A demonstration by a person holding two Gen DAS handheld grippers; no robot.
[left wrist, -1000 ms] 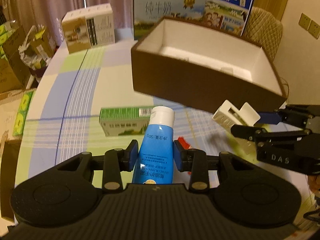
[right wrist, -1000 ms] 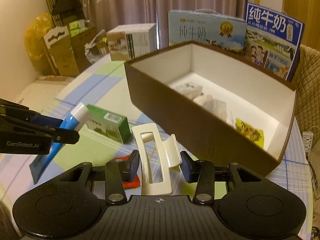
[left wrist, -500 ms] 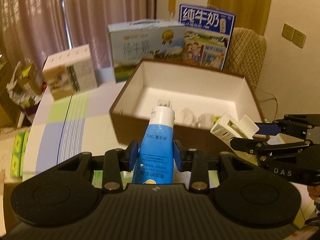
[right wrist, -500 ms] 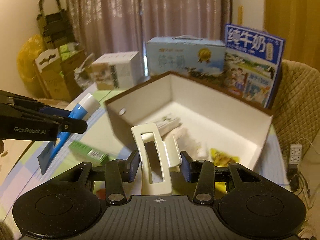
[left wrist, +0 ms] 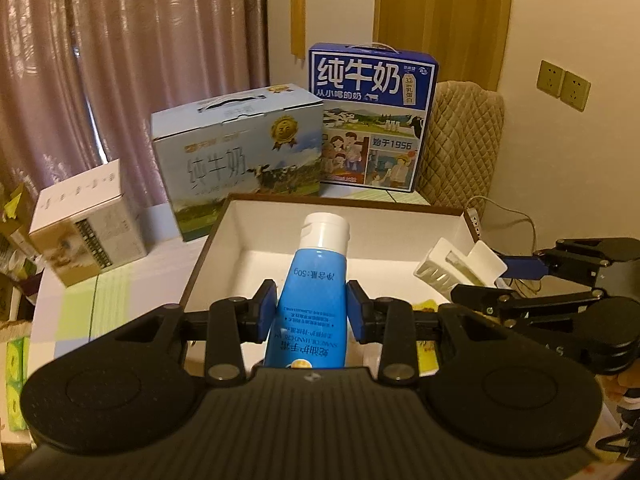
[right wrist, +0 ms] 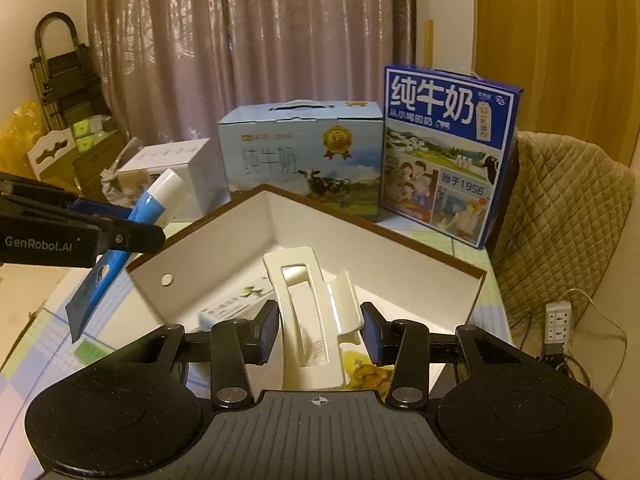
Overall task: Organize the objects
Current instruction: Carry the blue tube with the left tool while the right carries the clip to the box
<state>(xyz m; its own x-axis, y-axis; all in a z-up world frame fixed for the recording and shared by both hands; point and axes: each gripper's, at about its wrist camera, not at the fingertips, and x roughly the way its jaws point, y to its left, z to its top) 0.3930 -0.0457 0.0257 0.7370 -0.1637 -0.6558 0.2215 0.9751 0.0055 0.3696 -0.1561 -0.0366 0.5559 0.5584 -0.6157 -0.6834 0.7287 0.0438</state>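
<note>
The blue hand-cream tube is pinched around its middle by the left gripper, cap pointing forward, and it hangs above the near edge of the open brown box, apparently so it can be let go straight into the white interior. Beside it, the right gripper is clamped on a cream hair claw clip, held upright over the same box for what looks like the same reason. A few things already lie on the box floor: a small white carton and a yellow packet, so I'd guess this is the collecting bin. Behind it two milk cartons, pale blue and dark blue, stand near the curtain, out of the way, with a padded chair at the side
</note>
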